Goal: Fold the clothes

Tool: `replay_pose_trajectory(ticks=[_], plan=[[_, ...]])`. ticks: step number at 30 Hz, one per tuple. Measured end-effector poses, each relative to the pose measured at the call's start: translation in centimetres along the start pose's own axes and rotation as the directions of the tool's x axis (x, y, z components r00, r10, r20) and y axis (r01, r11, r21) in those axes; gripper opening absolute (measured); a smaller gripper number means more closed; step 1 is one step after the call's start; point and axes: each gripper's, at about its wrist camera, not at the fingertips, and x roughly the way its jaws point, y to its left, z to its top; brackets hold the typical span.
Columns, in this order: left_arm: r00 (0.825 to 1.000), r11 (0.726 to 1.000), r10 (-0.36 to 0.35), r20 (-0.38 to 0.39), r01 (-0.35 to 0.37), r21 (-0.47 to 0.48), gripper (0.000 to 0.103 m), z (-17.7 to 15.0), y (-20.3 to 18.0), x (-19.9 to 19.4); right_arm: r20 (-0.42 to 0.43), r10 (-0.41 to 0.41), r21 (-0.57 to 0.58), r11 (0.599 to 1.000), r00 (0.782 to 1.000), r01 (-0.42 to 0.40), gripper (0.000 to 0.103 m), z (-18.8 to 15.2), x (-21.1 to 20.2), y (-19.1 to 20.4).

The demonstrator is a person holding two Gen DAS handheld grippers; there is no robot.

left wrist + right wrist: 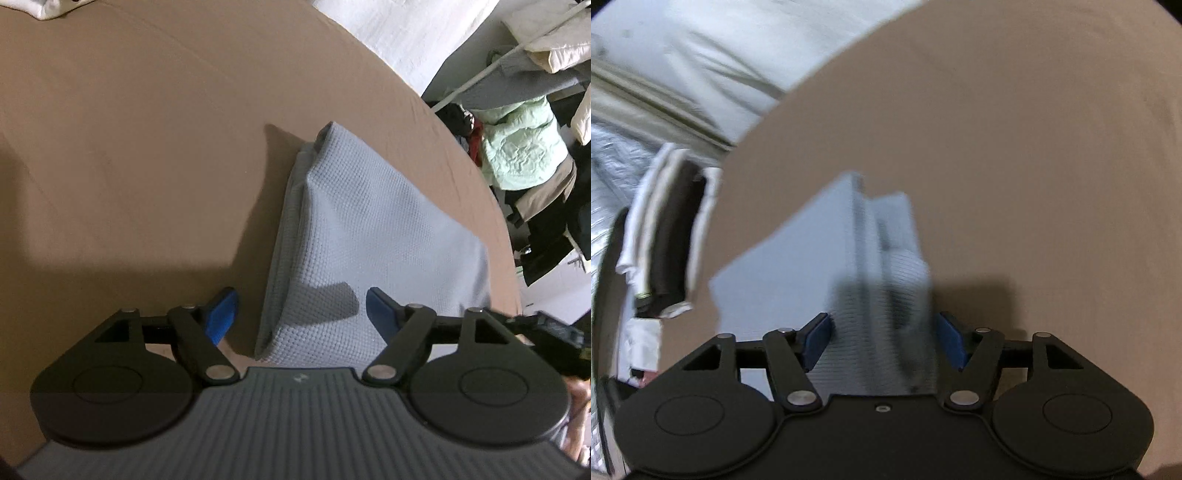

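Note:
A light grey-blue waffle-knit garment (pixel 369 229) lies folded on the brown sheet (pixel 129 147), near the bed's right edge. In the left wrist view my left gripper (pixel 301 314) hovers over the garment's near end. Its blue pads (pixel 221 314) stand wide apart and the cloth lies below the gap. In the blurred right wrist view the same garment (pixel 879 266) shows a raised folded strip running away from me. My right gripper (pixel 884 339) straddles that strip with its pads (pixel 817 341) beside the cloth's edges, not squeezing it.
A white folded cloth (pixel 37 7) lies at the sheet's far left corner. Heaped clothes and a pale green jacket (pixel 517 147) sit beyond the bed's right edge. A stack of black and white folded clothes (pixel 665 229) and white bedding (pixel 701 55) lie off the bed's edge.

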Motion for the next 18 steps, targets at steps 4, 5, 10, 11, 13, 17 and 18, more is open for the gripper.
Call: replay_pose_trajectory(ticks=[4, 5, 10, 11, 13, 17, 18], plan=[[0.995, 0.995, -0.090, 0.043, 0.092, -0.041, 0.085, 0.3, 1.5, 0.8, -0.037, 0.108, 0.105, 0.989, 0.993, -0.103, 0.071, 0.9, 2.4, -1.6], [0.991, 0.991, -0.124, 0.049, 0.126, -0.048, 0.091, 0.4, 1.7, 1.3, -0.043, 0.138, 0.110, 0.985, 0.989, -0.133, 0.072, 1.3, 3.2, -1.7], [0.992, 0.989, -0.088, 0.085, 0.077, 0.129, 0.029, 0.1, -0.6, 2.2, -0.036, 0.187, -0.094, 0.977, 0.982, -0.189, 0.048, 2.7, 5.0, 0.2], [0.994, 0.980, -0.054, 0.096, 0.034, 0.194, 0.024, 0.0, -1.6, 2.2, -0.013, 0.180, -0.147, 0.973, 0.984, -0.180, 0.045, 2.6, 4.7, 0.9], [0.991, 0.961, -0.019, 0.130, -0.018, 0.274, 0.018, -0.3, -3.2, 1.6, 0.036, 0.190, -0.233, 0.956, 0.981, -0.176, 0.041, 2.5, 3.8, 2.4], [0.981, 0.945, 0.015, 0.193, -0.077, 0.319, 0.017, -0.8, -5.2, -1.3, 0.112, 0.245, -0.385, 0.904, 0.963, -0.185, 0.040, 1.7, 1.8, 5.5], [0.977, 0.938, 0.023, 0.212, -0.095, 0.333, 0.017, -1.0, -5.7, -2.3, 0.118, 0.262, -0.410, 0.891, 0.958, -0.193, 0.040, 1.5, 1.4, 6.2]])
